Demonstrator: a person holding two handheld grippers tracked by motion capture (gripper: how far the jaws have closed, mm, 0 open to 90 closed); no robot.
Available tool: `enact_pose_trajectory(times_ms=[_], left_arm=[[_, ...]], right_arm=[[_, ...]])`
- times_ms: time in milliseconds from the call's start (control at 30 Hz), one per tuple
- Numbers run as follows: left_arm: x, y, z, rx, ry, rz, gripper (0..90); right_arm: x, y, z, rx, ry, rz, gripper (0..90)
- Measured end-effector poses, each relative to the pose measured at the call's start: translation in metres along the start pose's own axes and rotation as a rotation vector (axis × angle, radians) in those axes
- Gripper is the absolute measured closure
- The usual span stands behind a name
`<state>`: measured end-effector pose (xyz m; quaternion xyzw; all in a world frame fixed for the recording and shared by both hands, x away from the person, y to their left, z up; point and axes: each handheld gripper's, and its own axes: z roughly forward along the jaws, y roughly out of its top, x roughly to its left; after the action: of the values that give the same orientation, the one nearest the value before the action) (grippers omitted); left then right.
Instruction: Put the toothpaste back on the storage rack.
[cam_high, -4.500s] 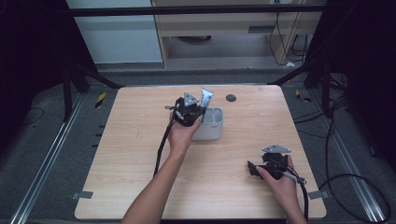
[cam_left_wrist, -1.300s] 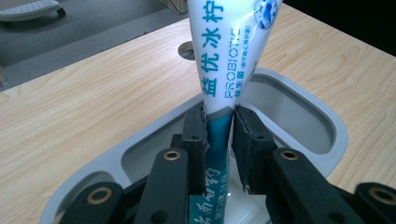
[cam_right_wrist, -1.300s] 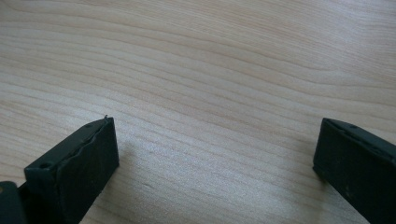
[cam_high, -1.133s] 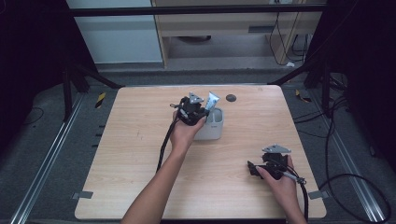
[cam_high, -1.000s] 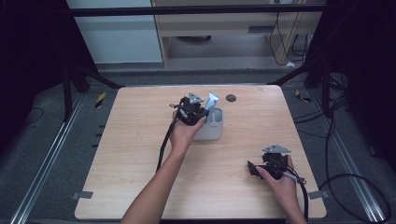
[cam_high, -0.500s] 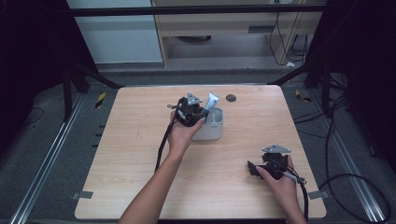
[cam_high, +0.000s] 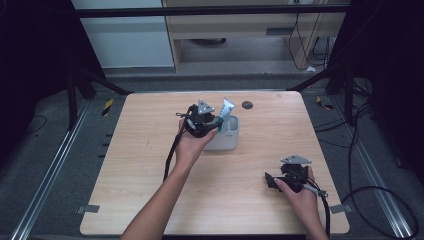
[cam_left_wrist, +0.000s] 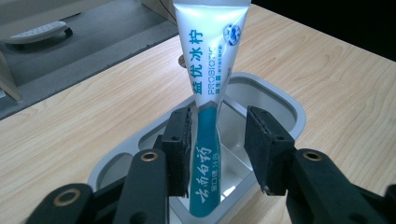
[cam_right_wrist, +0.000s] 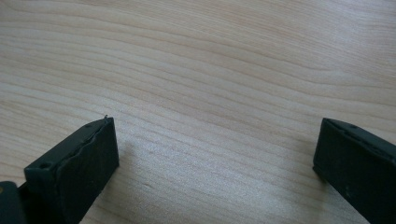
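A light wooden table (cam_high: 150, 165) with a small dark round disc (cam_high: 246, 105) near its far edge (right of centre); grey floor (cam_high: 45, 165) around.

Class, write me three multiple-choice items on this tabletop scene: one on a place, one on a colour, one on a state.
1. Where does the tube stand?
A. In the holder
B. Flat on the table
C. On the floor

2. What colour is the tube's lower part?
A. Red
B. Teal
C. Yellow

3. How are the right tongs?
A. Shut on the tube
B. Shut on nothing
C. Open over bare table

Key: 1 A, its lower end sits inside the grey holder. 2 B, white above, teal below. 3 C, wood shows between the wide-apart jaws.
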<state>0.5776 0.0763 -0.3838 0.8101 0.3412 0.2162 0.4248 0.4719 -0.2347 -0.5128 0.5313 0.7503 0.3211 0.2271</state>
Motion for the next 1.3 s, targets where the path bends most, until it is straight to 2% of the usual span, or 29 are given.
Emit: enact_pose_trajectory(times_ms=[100,267,333,567,867,1300], left_arm=[[0.0,0.0,-0.003,0.006,0.002,0.006,51.9],[-0.001,-0.001,-0.009,0.007,-0.007,0.015,45.6],[-0.002,-0.001,-0.011,0.011,-0.017,0.021,39.6],[-0.006,-0.002,-0.018,0.029,-0.042,0.041,29.9],[-0.008,-0.005,-0.026,0.044,-0.042,0.052,16.7],[-0.009,-0.013,-0.04,0.062,-0.057,0.064,9.6]], right_arm=[[0.0,0.0,0.0,-0.001,0.0,0.0,0.3],[0.0,0.0,0.0,0.0,0.0,0.0,0.4],[0.0,0.0,0.0,-0.001,-0.001,-0.001,0.3],[0.0,0.0,0.0,0.0,0.0,0.0,0.4],[0.0,0.0,0.0,0.0,0.0,0.0,0.3],[0.0,0.0,0.0,-0.001,-0.002,-0.002,0.4]])
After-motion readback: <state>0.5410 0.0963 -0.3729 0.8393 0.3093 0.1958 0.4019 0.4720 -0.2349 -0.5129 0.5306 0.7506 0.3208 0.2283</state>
